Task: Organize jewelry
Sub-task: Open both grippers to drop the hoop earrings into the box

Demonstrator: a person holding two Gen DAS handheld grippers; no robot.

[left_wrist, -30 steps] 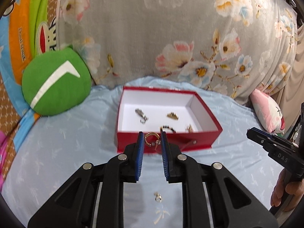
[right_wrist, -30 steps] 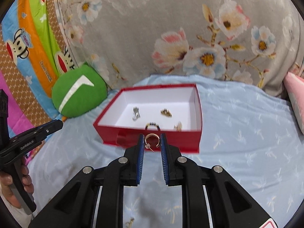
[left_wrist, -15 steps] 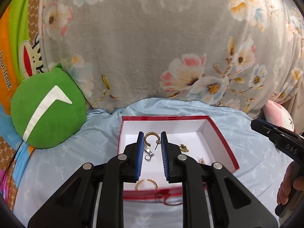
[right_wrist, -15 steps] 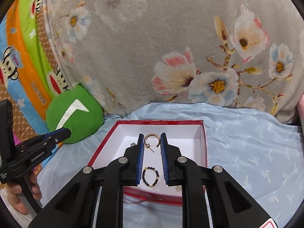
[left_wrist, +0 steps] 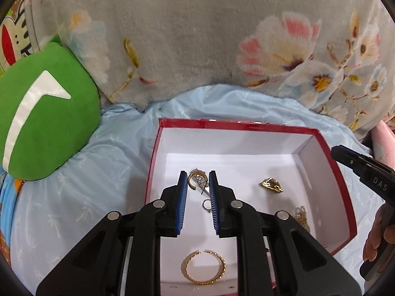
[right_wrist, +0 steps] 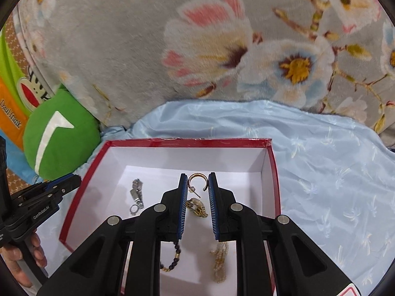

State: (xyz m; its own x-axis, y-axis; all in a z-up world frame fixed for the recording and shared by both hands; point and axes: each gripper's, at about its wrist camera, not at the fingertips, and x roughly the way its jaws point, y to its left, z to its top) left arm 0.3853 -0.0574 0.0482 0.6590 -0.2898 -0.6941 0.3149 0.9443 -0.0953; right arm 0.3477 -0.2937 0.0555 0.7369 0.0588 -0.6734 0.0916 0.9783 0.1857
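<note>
A red box (left_wrist: 328,148) with a white inside lies on the blue sheet; it also shows in the right wrist view (right_wrist: 271,170). My left gripper (left_wrist: 197,181) is shut on a gold hoop earring (left_wrist: 195,180) and holds it over the box. My right gripper (right_wrist: 197,182) is shut on another gold hoop earring (right_wrist: 197,180) over the box. In the box lie a gold open ring (left_wrist: 203,267), a gold charm (left_wrist: 271,185), a pearl piece (left_wrist: 302,218), a silver piece (right_wrist: 136,193) and a dark bead bracelet (right_wrist: 172,259).
A green round cushion (left_wrist: 42,113) lies left of the box. A grey floral blanket (left_wrist: 197,37) rises behind it. A pink pillow (left_wrist: 385,135) is at the right. The light blue sheet (right_wrist: 333,172) spreads around the box.
Both grippers have moved forward and down from in front of the box to over its inside, each still holding its hoop earring.
</note>
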